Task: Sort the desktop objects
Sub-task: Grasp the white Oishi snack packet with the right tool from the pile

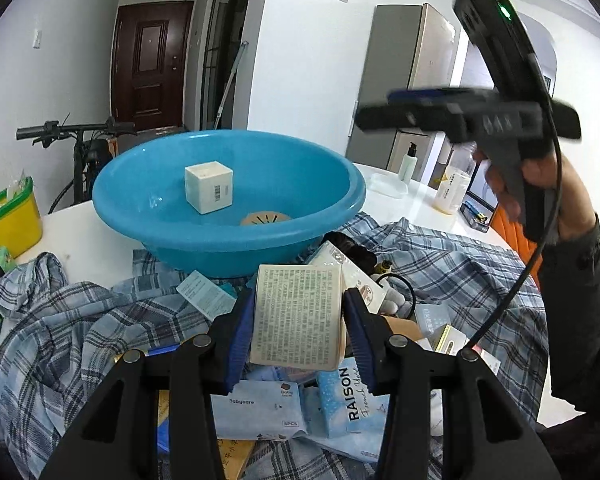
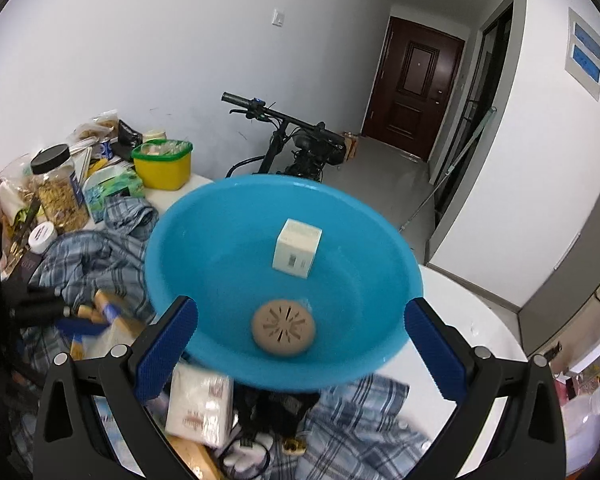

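Left gripper (image 1: 298, 322): jaws pinch a flat beige packet (image 1: 298, 316) printed with dense text, one blue pad on each long edge. The packet is upright, lifted clear of the pile below it.

Right gripper (image 2: 300, 344): jaws spread wide, nothing between them. In the left wrist view it hangs up at right, held in the person's hand (image 1: 540, 184), blurred.

Basin (image 1: 228, 200): blue, stands on the white bench (image 1: 80, 232), its near side on the plaid shirt (image 1: 80, 320). Inside it are a white box (image 1: 209, 188), tilted against the far wall, and a round tan disc (image 2: 283, 331) with slots, flat on the bottom. In the right wrist view the spread jaws frame the basin's near rim.

Pile on the shirt, in front of the basin: a pale blue Babycare pack (image 1: 256, 412), a blue RAISON pack (image 1: 350, 400), a white packet (image 2: 200, 408), a black cable, more small packs I cannot make out.

Yellow tub (image 2: 162, 166) with a green rim sits on the bench left of the basin, well apart from it. A jar (image 2: 58, 188) with a black lid stands further left among bags.
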The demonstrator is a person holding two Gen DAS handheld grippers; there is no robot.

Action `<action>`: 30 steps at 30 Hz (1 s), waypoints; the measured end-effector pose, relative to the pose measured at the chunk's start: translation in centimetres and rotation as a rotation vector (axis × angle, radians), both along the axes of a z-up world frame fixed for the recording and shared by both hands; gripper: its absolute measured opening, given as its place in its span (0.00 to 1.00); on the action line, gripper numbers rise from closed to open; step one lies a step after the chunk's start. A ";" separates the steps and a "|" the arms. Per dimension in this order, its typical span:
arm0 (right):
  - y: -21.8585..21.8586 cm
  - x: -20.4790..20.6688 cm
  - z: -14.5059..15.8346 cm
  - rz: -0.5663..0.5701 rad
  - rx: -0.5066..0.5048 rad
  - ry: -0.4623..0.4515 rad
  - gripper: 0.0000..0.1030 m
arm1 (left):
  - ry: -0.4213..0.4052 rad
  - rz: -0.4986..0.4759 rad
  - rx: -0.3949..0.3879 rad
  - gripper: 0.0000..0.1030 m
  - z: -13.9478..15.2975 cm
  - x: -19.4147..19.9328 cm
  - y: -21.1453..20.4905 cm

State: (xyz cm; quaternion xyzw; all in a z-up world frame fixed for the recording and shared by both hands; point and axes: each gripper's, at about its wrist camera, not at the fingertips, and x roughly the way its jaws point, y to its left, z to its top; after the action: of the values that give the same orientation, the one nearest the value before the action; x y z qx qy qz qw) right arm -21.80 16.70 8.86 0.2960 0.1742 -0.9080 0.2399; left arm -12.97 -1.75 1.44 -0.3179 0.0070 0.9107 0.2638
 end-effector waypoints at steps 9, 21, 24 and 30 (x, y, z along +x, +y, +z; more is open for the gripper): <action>0.4 2.6 -4.8 0.020 0.001 -0.070 1.00 | 0.013 0.061 0.020 0.46 0.5 0.0 -1.5; -2.6 2.9 -10.2 0.066 0.021 -0.150 1.00 | 0.025 0.094 0.044 0.46 1.2 0.5 -2.6; -3.8 3.5 -11.0 0.082 0.068 -0.136 1.00 | 0.030 0.094 0.042 0.46 1.3 0.7 -2.5; -5.6 4.0 -12.3 0.092 0.151 -0.105 0.73 | 0.028 0.107 0.050 0.46 1.3 0.6 -2.8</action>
State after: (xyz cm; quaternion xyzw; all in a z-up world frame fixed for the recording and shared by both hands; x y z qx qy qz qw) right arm -17.79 11.11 -3.47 0.3522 0.2428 -0.8635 0.2671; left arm -12.40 -4.54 2.73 -0.2985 -0.0290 0.9276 0.2227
